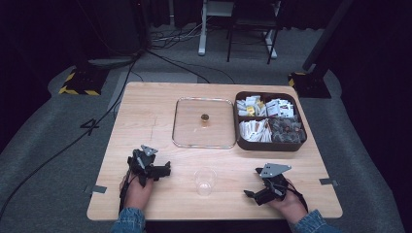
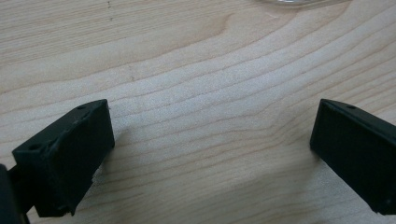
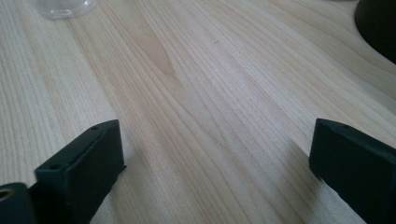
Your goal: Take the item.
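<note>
A clear plastic cup (image 1: 205,181) stands upright near the front middle of the wooden table (image 1: 145,111). My left gripper (image 1: 164,170) rests on the table to the cup's left, jaws wide apart over bare wood (image 2: 210,135). To the right of the cup lies my right gripper (image 1: 251,195), also open with nothing between its jaws (image 3: 215,154); the cup's base (image 3: 60,7) shows at the top left of the right gripper view. A clear square lid (image 1: 204,122) with a small brass knob (image 1: 205,117) lies flat behind the cup.
A dark brown divided box (image 1: 270,143) with several packets and sachets sits at the back right, next to the lid; its dark rim (image 3: 378,23) shows in the right gripper view. Beyond the table are cables, stand bases and grey floor.
</note>
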